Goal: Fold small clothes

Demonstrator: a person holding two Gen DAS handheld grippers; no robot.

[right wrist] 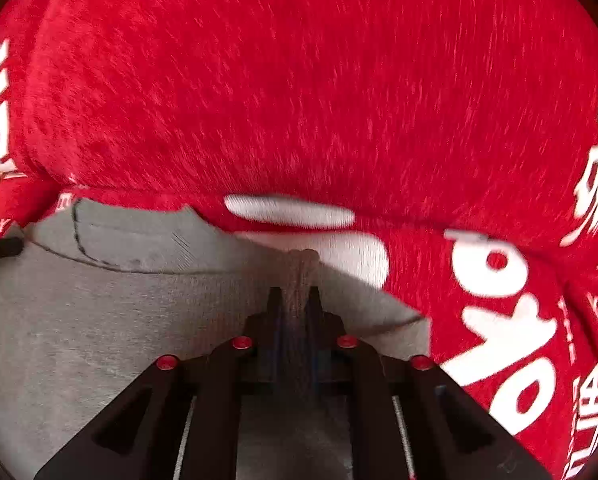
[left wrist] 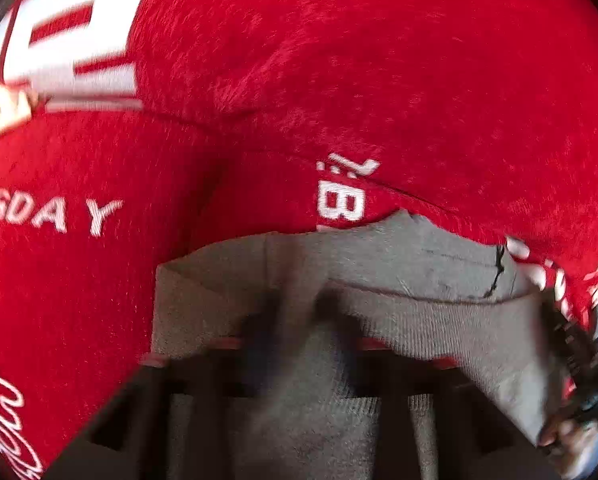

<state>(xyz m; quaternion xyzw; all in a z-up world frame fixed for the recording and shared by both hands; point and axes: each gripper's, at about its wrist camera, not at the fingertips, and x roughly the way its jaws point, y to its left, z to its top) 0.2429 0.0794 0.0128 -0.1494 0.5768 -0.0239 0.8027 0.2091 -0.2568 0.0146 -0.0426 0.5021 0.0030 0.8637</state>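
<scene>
A small grey knit garment (left wrist: 399, 264) lies on a red cloth with white lettering (left wrist: 339, 60). My left gripper (left wrist: 299, 308) is blurred, and its jaws are shut on the garment's ribbed edge. In the right wrist view the same grey garment (right wrist: 99, 300) spreads to the left. My right gripper (right wrist: 297, 296) is shut on a bunched fold of the grey fabric, which sticks up between the fingertips. The right gripper also shows at the right edge of the left wrist view (left wrist: 575, 360).
The red cloth (right wrist: 299, 80) fills nearly all of both views, with large white print at the right (right wrist: 499, 300) and a white patch at the upper left (left wrist: 71, 32). The surface under it is hidden.
</scene>
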